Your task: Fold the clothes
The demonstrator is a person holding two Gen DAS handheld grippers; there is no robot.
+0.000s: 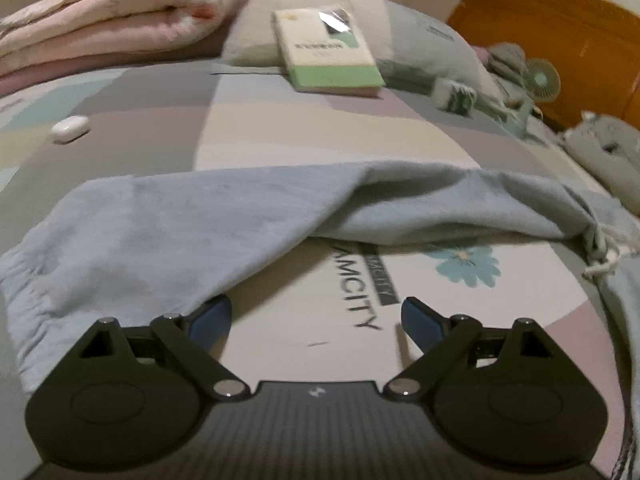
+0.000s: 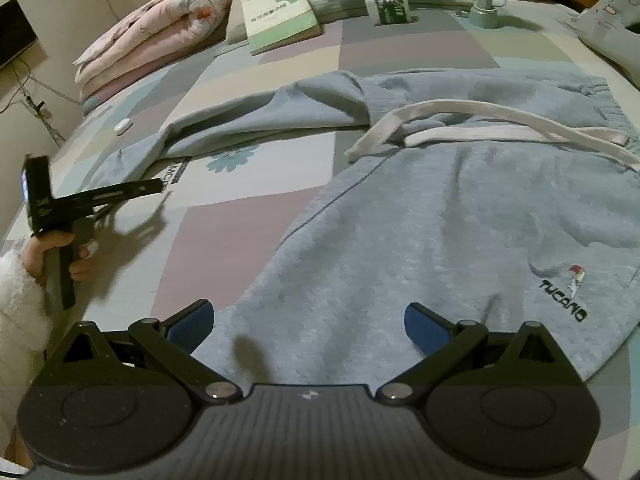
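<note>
In the left wrist view, the left gripper (image 1: 316, 318) is seen with its jaws wide apart and nothing between them. One leg of the grey-blue trousers (image 1: 168, 224) is laid across the bed cover (image 1: 304, 128) from nine o'clock to three o'clock, and its cuff at eight o'clock lies just beside the left finger. No fold is seen on this leg.

In the right wrist view, the right gripper (image 2: 308, 320) is also held wide and empty, over the second leg. The waistband with its white cord (image 2: 472, 124) lies at one o'clock. The legs are spread apart, so the folding is judged as hardly started; bringing one leg over the other is still left.
</note>
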